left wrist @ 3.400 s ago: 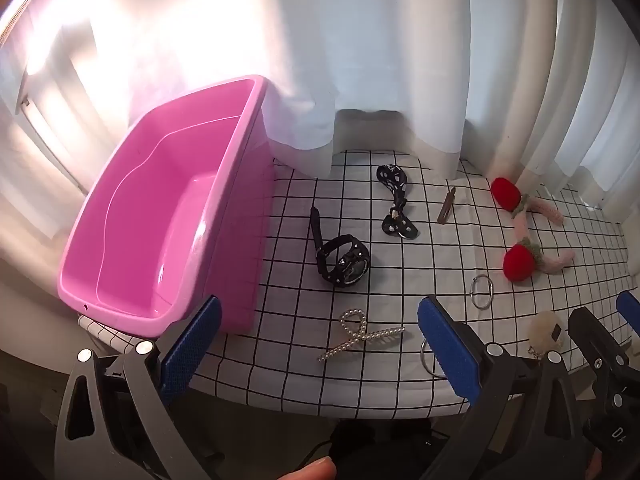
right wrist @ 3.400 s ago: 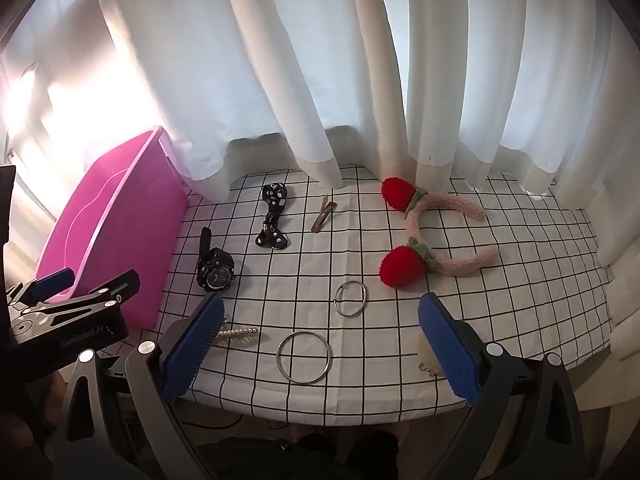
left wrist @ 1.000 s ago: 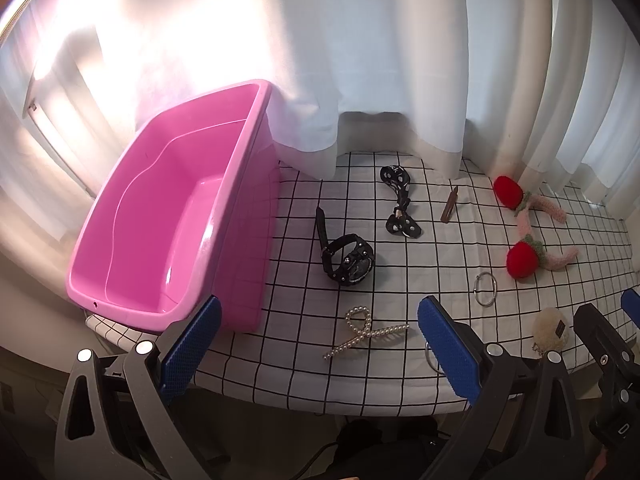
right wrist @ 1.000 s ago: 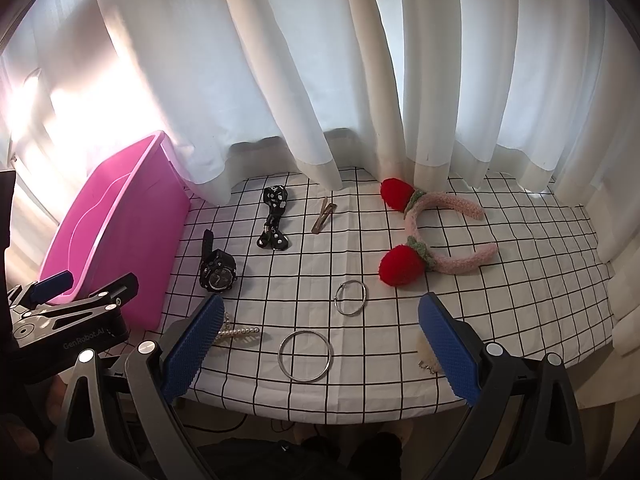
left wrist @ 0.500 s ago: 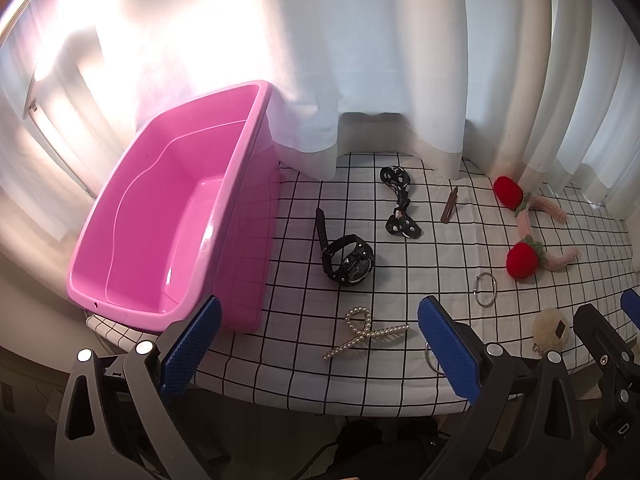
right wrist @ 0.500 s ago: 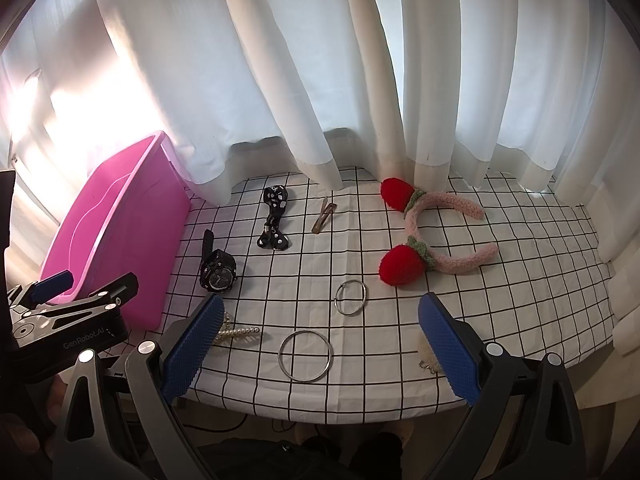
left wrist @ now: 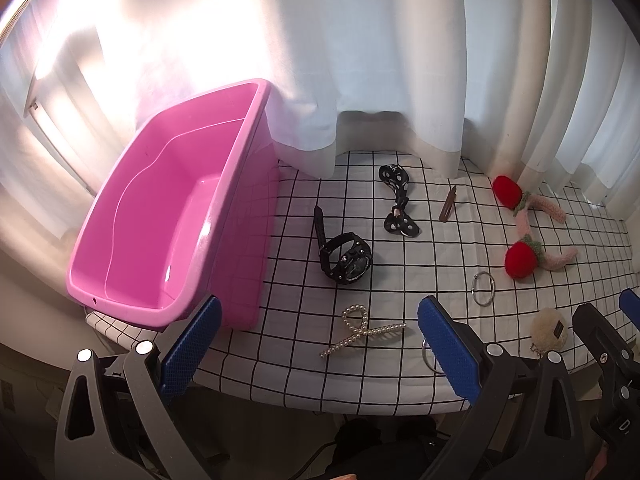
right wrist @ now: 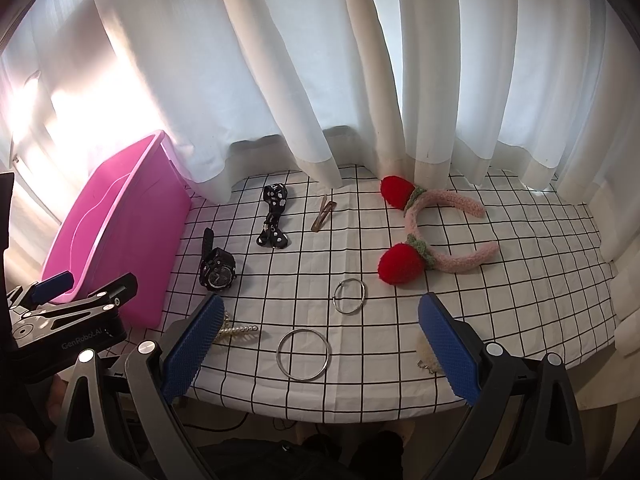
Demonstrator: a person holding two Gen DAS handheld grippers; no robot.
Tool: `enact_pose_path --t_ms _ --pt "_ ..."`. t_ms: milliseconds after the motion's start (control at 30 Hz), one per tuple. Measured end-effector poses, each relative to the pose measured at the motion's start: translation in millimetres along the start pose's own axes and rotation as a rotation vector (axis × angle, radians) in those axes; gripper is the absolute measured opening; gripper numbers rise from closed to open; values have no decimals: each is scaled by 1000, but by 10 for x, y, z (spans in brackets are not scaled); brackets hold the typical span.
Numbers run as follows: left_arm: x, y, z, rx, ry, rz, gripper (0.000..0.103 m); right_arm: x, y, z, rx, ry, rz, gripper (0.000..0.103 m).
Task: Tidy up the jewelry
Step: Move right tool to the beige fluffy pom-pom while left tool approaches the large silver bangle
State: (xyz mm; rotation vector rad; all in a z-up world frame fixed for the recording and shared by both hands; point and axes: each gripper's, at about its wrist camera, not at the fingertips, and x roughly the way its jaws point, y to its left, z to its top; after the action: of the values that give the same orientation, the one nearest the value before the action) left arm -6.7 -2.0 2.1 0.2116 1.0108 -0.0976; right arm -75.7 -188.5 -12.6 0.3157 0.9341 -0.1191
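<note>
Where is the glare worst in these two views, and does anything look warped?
Left wrist view: sunlight through the curtain blows out the upper left above the pink bin. Right wrist view: a milder bright patch at left on the curtain; the tablecloth grid lines bow from fisheye distortion. The jewelry stays sharp in both.

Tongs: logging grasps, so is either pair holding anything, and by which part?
Nothing is held. Left tongs and right tongs are both open and empty.

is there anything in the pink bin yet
No, the pink bin shows only its bare floor, and the watch lies on the checked cloth beside it.
</note>
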Motion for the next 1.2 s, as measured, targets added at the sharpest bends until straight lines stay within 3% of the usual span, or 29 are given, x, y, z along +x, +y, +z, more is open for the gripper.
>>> enact_pose_path --t_ms 267,533,933,1200 --pt "287 -88 -148 -11 104 -96 97 229 -292 -104 40 83 -7 93" --pt "592 -366 -341 30 170 -59 97 540 -679 -301 54 169 -51 93" --pt "915 -643 -478 -6 204 -45 97 890 -1063 -456 16 225 -83 93" --pt "1165 -634 -655 -50 216 -38 97 1171 -1232 -548 -5 253 -76 93"
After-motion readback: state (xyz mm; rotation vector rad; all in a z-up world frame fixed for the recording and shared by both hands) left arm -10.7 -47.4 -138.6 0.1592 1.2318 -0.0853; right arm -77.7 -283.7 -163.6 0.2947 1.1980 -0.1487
